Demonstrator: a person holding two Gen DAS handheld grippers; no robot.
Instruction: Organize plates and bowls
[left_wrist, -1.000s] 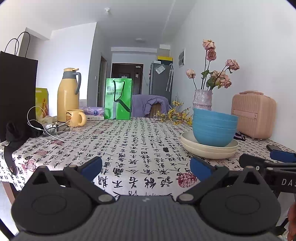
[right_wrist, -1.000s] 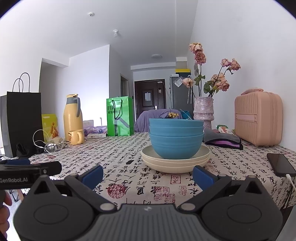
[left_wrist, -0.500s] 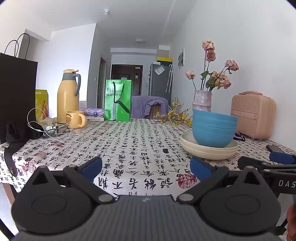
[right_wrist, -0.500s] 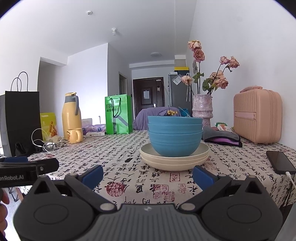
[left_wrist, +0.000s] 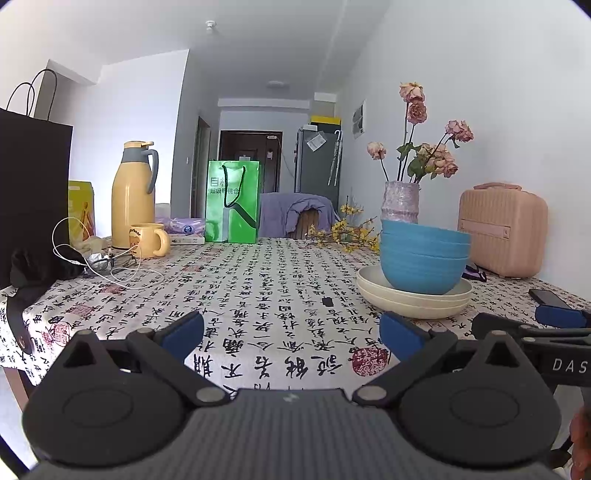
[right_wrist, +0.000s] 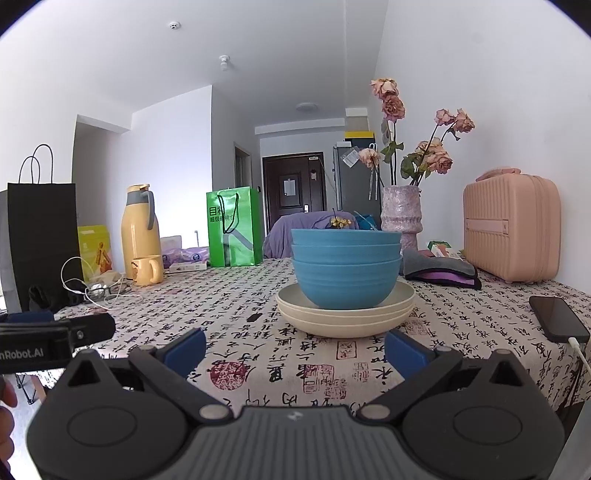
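Note:
A stack of blue bowls (right_wrist: 345, 273) sits in a stack of cream plates (right_wrist: 343, 319) on the patterned tablecloth. In the left wrist view the bowls (left_wrist: 423, 258) and plates (left_wrist: 413, 299) stand to the right. My right gripper (right_wrist: 295, 350) is open and empty, just short of the table's near edge, facing the stack. My left gripper (left_wrist: 291, 332) is open and empty, to the left of the stack, at the near edge. The right gripper also shows at the right in the left wrist view (left_wrist: 535, 328).
A black phone (right_wrist: 557, 323) with a cable lies at the right edge. A pink case (right_wrist: 511, 229), a vase of dried roses (right_wrist: 400, 218) and folded cloth (right_wrist: 439, 269) stand behind. A yellow jug (left_wrist: 133, 195), mug (left_wrist: 147, 240), green bag (left_wrist: 232, 206) and cables (left_wrist: 103, 262) are at the left.
Both grippers have risen and drawn slightly closer to the table; the stack sits a little lower in both views. Nothing on the table has moved.

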